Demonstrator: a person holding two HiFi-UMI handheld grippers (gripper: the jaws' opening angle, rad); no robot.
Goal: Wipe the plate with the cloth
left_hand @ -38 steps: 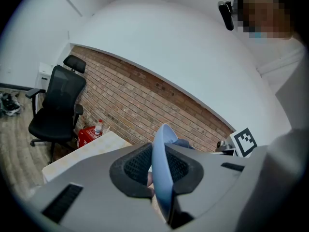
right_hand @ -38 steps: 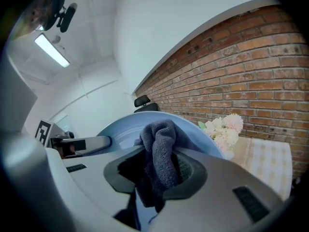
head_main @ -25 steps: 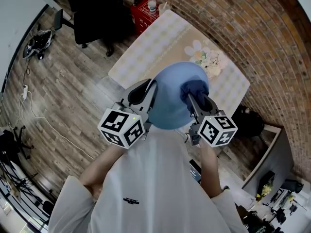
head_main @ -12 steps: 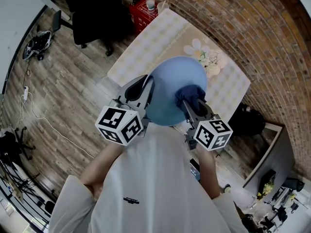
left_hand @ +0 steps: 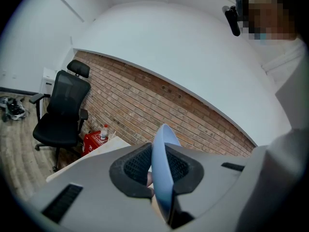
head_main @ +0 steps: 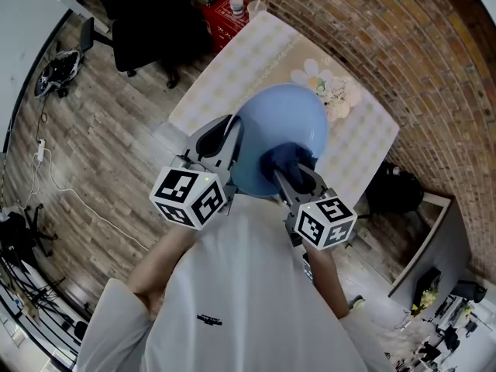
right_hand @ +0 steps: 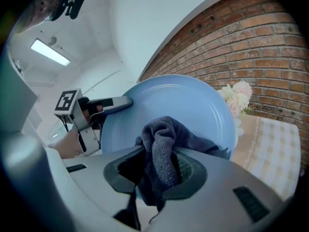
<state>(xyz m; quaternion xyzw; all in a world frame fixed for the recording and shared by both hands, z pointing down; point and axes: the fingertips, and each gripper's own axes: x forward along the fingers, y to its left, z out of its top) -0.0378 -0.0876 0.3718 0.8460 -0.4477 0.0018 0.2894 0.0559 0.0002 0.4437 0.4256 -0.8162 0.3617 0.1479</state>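
Observation:
A light blue plate (head_main: 285,122) is held up in the air, tilted, above the table. My left gripper (head_main: 231,149) is shut on its left rim; in the left gripper view the plate (left_hand: 161,168) shows edge-on between the jaws. My right gripper (head_main: 293,175) is shut on a dark blue-grey cloth (head_main: 284,161), which presses against the lower part of the plate's face. The right gripper view shows the cloth (right_hand: 161,151) bunched between the jaws against the plate (right_hand: 178,103), with the left gripper (right_hand: 108,103) clamped on the plate's far rim.
Below stands a table with a pale checked cloth (head_main: 240,68) and a bunch of flowers (head_main: 329,91). A black office chair (head_main: 151,18) and a red crate (head_main: 225,18) stand on the wooden floor beyond it. A brick wall (head_main: 403,60) runs along the right.
My right gripper has drawn the cloth down and leftward across the plate, from its right part toward its lower edge. The plate and left gripper have barely shifted.

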